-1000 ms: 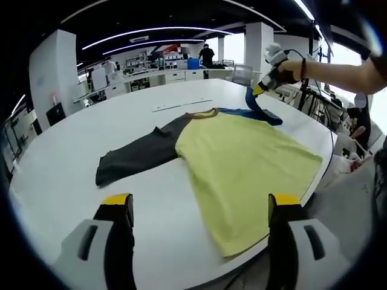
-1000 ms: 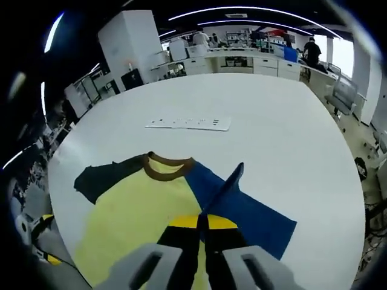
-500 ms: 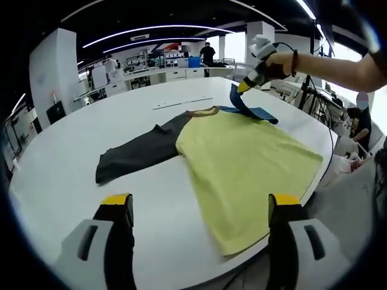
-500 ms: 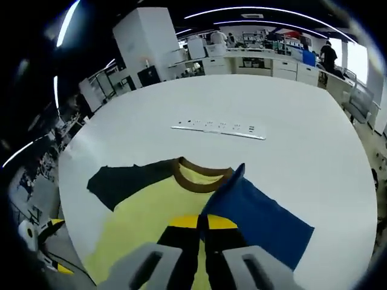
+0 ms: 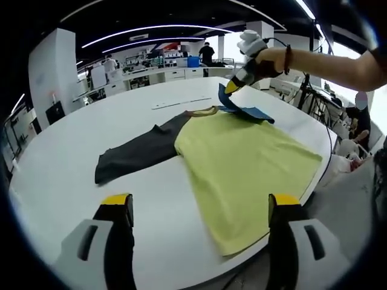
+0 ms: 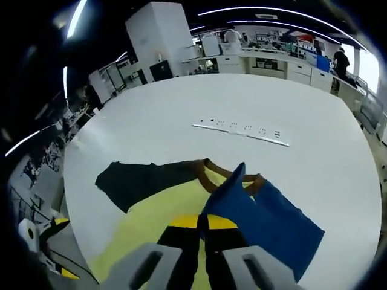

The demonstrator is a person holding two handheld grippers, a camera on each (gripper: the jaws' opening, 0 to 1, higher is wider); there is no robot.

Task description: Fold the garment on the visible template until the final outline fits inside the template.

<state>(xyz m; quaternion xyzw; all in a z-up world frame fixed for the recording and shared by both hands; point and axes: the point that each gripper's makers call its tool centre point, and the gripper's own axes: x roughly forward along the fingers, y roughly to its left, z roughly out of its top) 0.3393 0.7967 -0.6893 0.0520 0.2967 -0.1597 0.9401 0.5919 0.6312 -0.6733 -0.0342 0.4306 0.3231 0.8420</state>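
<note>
Looks like an open-plan lab: a big white table [image 5: 60, 175], benches [image 5: 175, 75] loaded with equipment along the back, curved ceiling light strips [image 5: 151, 29], a person [image 5: 207, 55] working.

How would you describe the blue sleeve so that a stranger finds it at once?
On the big white table lies a yellow shirt. Its blue sleeve is beside the brown collar. Unlike the flat dark sleeve, the right gripper pinches it up.

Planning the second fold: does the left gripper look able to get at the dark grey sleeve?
Probably yes. The left gripper is open and holds nothing, and the dark grey sleeve lies flat on the white table ahead of it, with nothing between them.
</note>
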